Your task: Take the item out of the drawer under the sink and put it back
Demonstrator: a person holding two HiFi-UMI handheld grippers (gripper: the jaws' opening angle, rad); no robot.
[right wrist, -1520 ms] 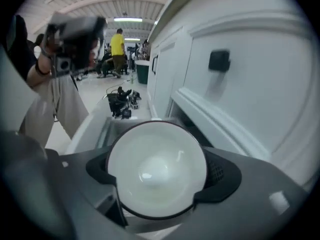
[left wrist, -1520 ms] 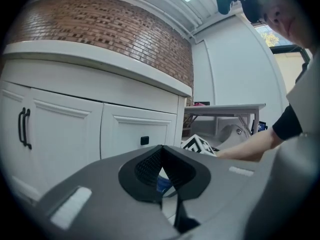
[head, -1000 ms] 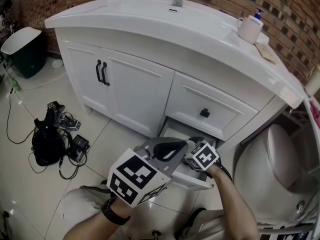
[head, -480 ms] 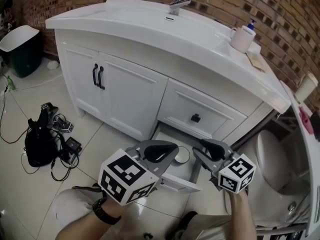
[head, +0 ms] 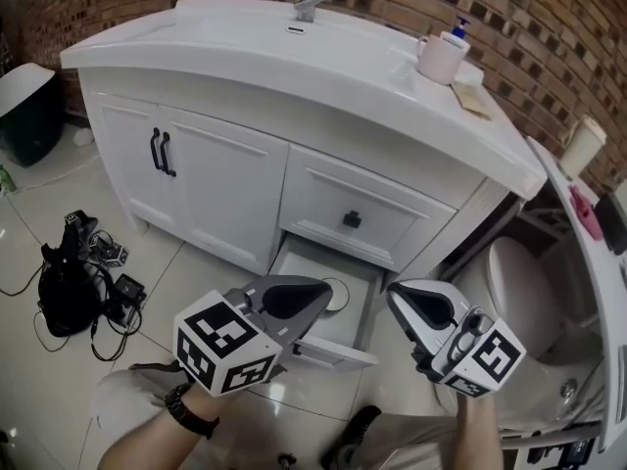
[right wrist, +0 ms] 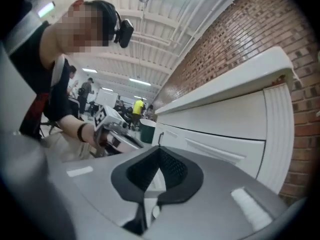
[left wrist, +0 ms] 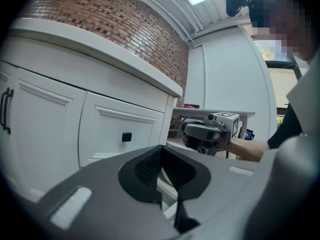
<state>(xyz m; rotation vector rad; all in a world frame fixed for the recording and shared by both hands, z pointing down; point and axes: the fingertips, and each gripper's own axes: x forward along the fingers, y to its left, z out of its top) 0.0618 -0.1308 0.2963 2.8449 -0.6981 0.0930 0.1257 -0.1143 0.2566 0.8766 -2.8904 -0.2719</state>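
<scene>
The bottom drawer [head: 338,353] under the sink stands pulled out. A white round item [head: 336,298] lies inside it. In the head view my left gripper [head: 323,289] hovers over the drawer's left front, jaws shut and empty. My right gripper [head: 397,294] hangs to the right of the drawer, outside it, jaws shut with nothing between them. In the left gripper view the jaws [left wrist: 167,204] meet, and the right gripper [left wrist: 207,134] shows beyond them. The right gripper view shows its own jaws [right wrist: 147,204] closed, with the left gripper [right wrist: 112,129] behind.
Above the open drawer is a shut drawer with a black knob [head: 351,219]. Cabinet doors with black handles [head: 162,152] are at the left. A toilet [head: 524,292] stands close on the right. A black bag with cables [head: 69,277] lies on the tiled floor.
My right gripper has come up out of the drawer and moved right, and its jaws have closed empty. The left gripper stayed over the drawer front.
</scene>
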